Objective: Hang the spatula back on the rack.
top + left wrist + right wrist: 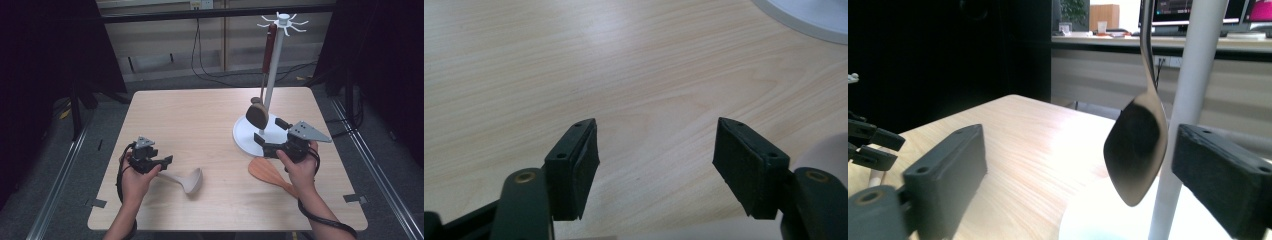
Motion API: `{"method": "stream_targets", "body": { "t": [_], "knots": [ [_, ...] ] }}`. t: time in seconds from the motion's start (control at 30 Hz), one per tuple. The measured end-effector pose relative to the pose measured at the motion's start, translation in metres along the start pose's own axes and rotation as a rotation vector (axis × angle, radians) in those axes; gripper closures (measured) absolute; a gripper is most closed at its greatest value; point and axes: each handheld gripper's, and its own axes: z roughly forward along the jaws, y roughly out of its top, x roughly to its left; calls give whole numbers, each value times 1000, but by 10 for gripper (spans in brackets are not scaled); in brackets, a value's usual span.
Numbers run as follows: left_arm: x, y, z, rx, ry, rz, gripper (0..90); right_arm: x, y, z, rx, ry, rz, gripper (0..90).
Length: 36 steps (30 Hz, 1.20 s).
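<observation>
On the pale wood-grain table (210, 115), the left gripper (159, 163) gapes wide and empty beside one cream plastic ladle (187, 180). Right of it lies one orange wooden spatula (269, 174). The right gripper (270, 136), wide apart and holding nothing, faces the white round-based stand (247, 136), where one dark shiny spoon (1137, 150) hangs.

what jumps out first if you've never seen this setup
A tall white utensil stand at the table's far right, with a red-handled spoon hanging from its hooks. Nearer the person, a pale ladle lies by the open left gripper, a wooden spatula by the open right gripper.
</observation>
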Motion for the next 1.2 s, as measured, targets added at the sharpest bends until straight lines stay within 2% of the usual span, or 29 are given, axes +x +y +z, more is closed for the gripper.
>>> {"method": "stream_targets", "body": {
  "t": [0.03,0.13,0.2,0.3,0.33,0.37,0.4,0.5,0.6,0.73,0.77,0.8,0.83,0.87,0.97,1.0,1.07,1.1,1.13,1.17,1.2],
  "knots": [
    [0,-1,0,-2,-2,-11,386,0,-1,0,8,-4,4,43],
    [2,-3,-1,14,-3,-7,436,-1,-1,0,1,6,2,42],
    [4,-5,-2,29,8,7,523,0,-1,0,3,3,2,43],
    [4,-7,-2,33,15,1,632,0,-1,1,-3,8,9,44],
    [6,-8,-3,55,24,17,632,1,0,1,-1,10,8,44],
    [7,-10,-4,73,38,12,716,1,0,1,3,10,1,46],
    [8,-12,-4,67,47,-1,752,1,0,1,1,7,-1,47],
    [11,-15,-7,79,51,-8,827,0,1,1,1,5,3,49],
    [16,-19,-13,96,70,-61,881,-1,1,3,4,-6,7,54],
    [21,-24,-17,111,99,-90,900,0,1,5,0,-1,11,56],
    [26,-28,-18,111,110,-113,900,1,1,6,5,0,8,57],
    [26,-28,-18,111,110,-113,900,1,2,7,4,-2,8,57],
    [30,-32,-19,110,127,-142,900,1,2,7,3,6,3,57],
    [33,-34,-20,110,134,-147,900,1,3,8,-1,8,5,57],
    [36,-37,-21,118,140,-170,900,1,4,8,-5,5,9,58],
    [41,-40,-23,131,174,-177,900,1,4,9,-7,5,7,59],
    [42,-42,-25,138,189,-189,900,0,3,10,-5,11,8,60],
    [48,-46,-26,176,210,-195,900,-1,3,10,-4,9,5,61],
    [48,-46,-26,176,210,-195,900,-1,3,10,-4,9,5,61],
    [50,-50,-23,172,215,-229,900,-1,2,10,-3,3,16,62],
    [52,-50,-24,171,208,-231,900,-1,2,10,-6,5,18,62]
  ]
}}
